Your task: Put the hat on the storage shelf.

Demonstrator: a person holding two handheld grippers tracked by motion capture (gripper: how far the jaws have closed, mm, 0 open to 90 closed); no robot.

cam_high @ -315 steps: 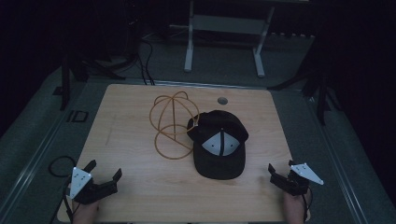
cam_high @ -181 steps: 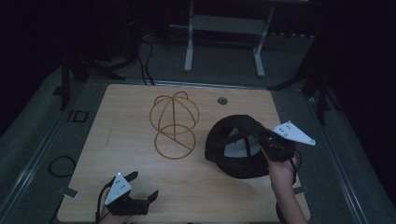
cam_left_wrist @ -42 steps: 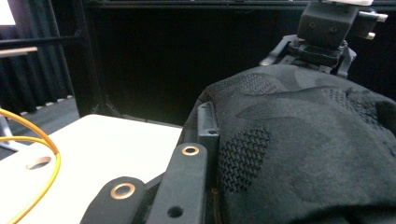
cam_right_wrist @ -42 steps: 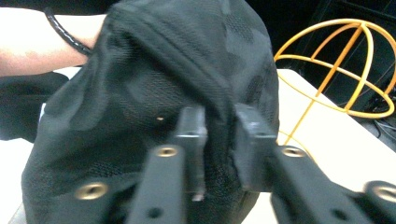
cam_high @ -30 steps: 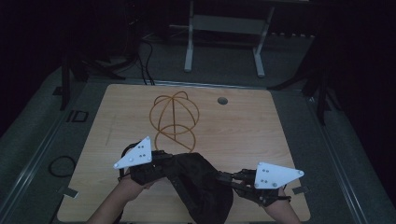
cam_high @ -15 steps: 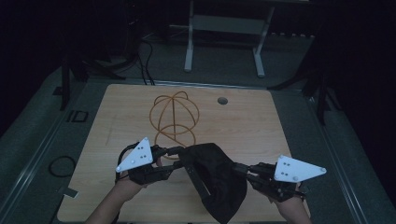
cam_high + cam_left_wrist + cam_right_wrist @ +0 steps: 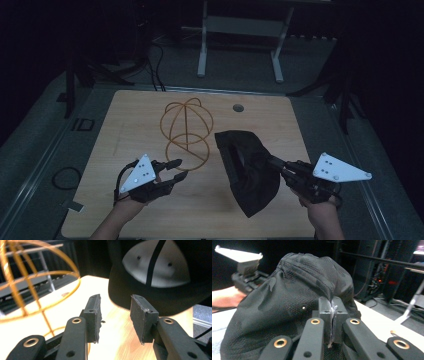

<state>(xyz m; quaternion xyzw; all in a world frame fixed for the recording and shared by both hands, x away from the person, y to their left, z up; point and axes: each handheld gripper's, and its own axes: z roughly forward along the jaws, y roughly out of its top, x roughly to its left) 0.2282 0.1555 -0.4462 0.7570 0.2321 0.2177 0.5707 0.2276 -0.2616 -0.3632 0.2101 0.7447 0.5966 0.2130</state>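
A black cap (image 7: 248,172) with white front panels hangs above the wooden table (image 7: 130,115), its opening turned toward the stand. My right gripper (image 7: 272,161) is shut on the cap's fabric at its right side; in the right gripper view the pads (image 7: 332,307) pinch a fold of the cap (image 7: 287,297). My left gripper (image 7: 177,169) sits low at the front left, apart from the cap. Its jaws have just opened and nothing is between them (image 7: 115,307). Beyond them is the cap's brim (image 7: 150,297). An orange wire hat stand (image 7: 186,125) stands behind the left gripper.
A round hole (image 7: 238,107) lies near the table's far edge. A cable loop (image 7: 65,177) rests on the floor at the left. A white metal frame (image 7: 240,30) stands behind the table. The left gripper's grey plate (image 7: 239,255) shows past the cap.
The left gripper has let go of the cap and drawn back to the left and down. The right gripper has carried the cap to the right and slightly up.
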